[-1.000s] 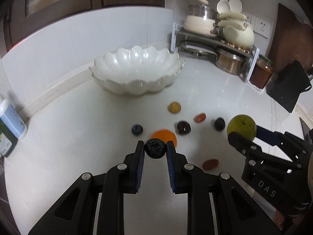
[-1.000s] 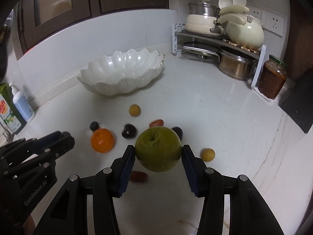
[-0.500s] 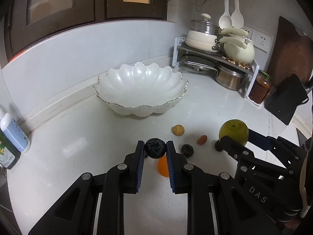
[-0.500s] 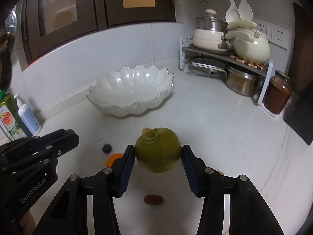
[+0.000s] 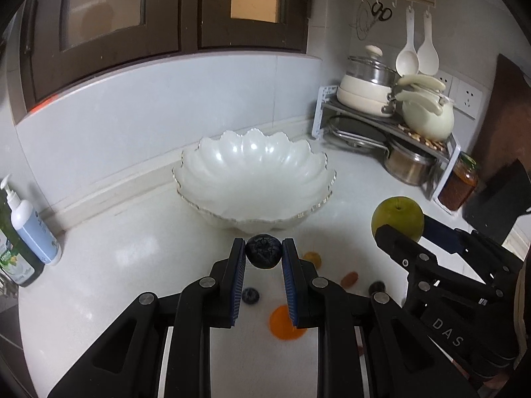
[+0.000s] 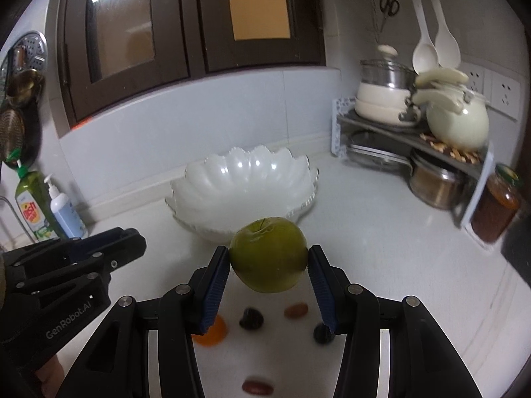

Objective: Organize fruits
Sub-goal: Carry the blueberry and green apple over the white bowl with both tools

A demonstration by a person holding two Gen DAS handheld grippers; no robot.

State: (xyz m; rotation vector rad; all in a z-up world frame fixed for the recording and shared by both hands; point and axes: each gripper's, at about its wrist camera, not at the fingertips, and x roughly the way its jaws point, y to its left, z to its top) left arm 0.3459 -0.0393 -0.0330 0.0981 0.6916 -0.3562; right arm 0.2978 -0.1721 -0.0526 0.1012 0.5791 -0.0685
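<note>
Left wrist view showed your left gripper (image 5: 264,255) closed on a dark blueberry (image 5: 263,251), the blue pads pressing on both sides of it, above the white counter (image 5: 116,248). Just behind the berry stood the white scalloped bowl (image 5: 212,179), with nothing visible inside it. Below your fingers lay a second blueberry (image 5: 250,295), an orange fruit (image 5: 282,323) partly hidden by the right finger, a small yellow fruit (image 5: 313,258) and a small reddish fruit (image 5: 350,278). On the right side of this view you held the right gripper (image 6: 268,267) with a green apple (image 5: 397,218) at its tip.

Right wrist view showed that gripper clamped on the green apple (image 6: 268,254), the stem pointing up and the pads touching its two sides. The apple hung in front of the near rim of the bowl (image 6: 212,179). On the counter under it were a dark fruit (image 6: 251,318), another dark fruit (image 6: 322,333) beside the right finger, the reddish fruit (image 6: 296,310), the orange fruit (image 6: 212,333) and a red-brown fruit (image 6: 257,388) near the bottom edge. Your left gripper (image 6: 132,243) was at the left of this view, its tip hidden. A rack with pots (image 6: 415,126) stood in the corner, and two bottles (image 6: 49,210) by the wall at the left.
</note>
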